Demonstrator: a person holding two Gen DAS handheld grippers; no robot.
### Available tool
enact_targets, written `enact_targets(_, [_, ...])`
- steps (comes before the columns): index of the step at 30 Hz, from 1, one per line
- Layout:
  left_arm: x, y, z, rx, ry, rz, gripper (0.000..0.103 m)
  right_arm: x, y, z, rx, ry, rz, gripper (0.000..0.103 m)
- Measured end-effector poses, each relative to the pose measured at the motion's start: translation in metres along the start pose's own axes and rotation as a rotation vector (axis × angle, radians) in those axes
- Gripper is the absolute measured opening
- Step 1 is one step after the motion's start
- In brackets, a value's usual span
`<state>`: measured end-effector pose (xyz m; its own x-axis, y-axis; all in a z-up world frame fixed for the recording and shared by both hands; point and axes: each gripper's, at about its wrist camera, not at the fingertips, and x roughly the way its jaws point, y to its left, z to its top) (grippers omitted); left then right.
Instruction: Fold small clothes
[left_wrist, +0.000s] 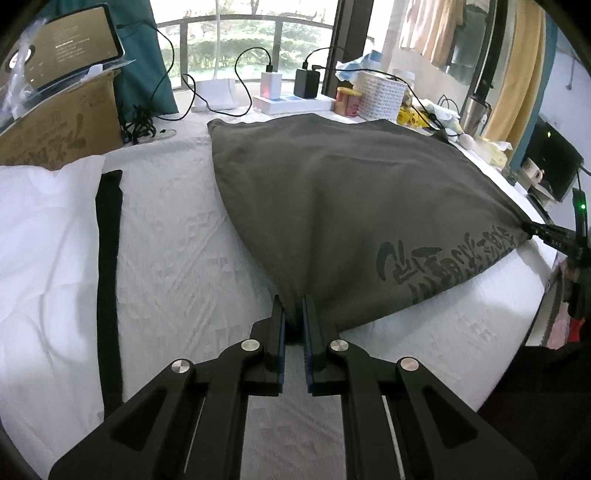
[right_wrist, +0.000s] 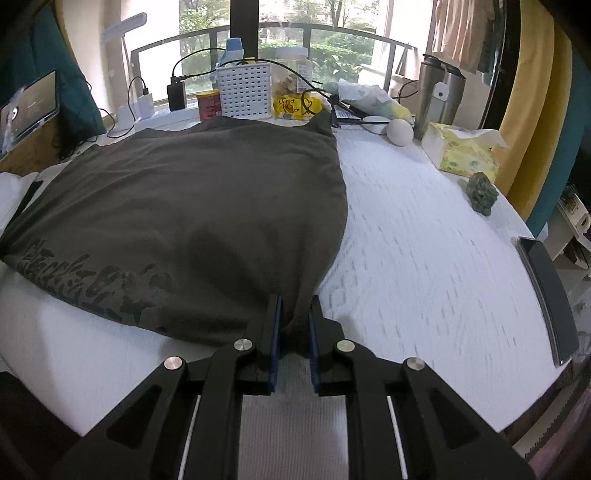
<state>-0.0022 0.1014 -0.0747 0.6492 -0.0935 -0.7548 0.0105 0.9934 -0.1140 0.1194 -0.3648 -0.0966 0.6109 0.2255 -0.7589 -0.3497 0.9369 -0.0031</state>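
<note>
- Left wrist view, far left of the left gripper (left_wrist: 293, 314): a white folded garment (left_wrist: 44, 236) lies on the white table cover (left_wrist: 184, 236), with a black strip (left_wrist: 109, 273) along its right edge.
- Left wrist view, up and left of the gripper: a cardboard box (left_wrist: 66, 118) carries a tablet (left_wrist: 79, 44).
- Left wrist view, centre: the left gripper's jaws are pressed together on a bunched near corner of the dark grey T-shirt (left_wrist: 332, 192). The cloth runs taut away from the fingertips, and its far part lies on the table cover.
- Left wrist view, right of the gripper: the shirt's printed near edge (left_wrist: 443, 258) stretches to the right gripper (left_wrist: 537, 229), which pinches the other near corner.
- Right wrist view, left of the right gripper (right_wrist: 295, 314): the shirt (right_wrist: 192, 206) spreads ahead and leftward, its print along the near edge.
- Right wrist view, centre: the right jaws are closed on a gathered fold of the shirt.
- Right wrist view, right of the gripper: a phone (right_wrist: 546, 295) lies near the table edge; a tissue box (right_wrist: 461, 151) stands farther ahead.
</note>
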Motion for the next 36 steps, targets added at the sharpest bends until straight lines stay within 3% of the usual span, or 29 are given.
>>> enact_targets(19, [-0.019, -0.016, -0.032, 0.048, 0.081, -0.005, 0.009, -0.022, 0.0, -0.034, 0.015, 0.011, 0.002, 0.012])
enact_targets(33, [-0.015, -0.008, -0.037, 0.007, 0.11, -0.031, 0.009, -0.026, -0.003, -0.038, 0.057, 0.038, 0.024, 0.013])
enact_targets(36, [-0.016, -0.005, -0.035, -0.022, 0.095, -0.024, 0.014, -0.026, -0.01, -0.035, 0.097, 0.035, 0.035, 0.018])
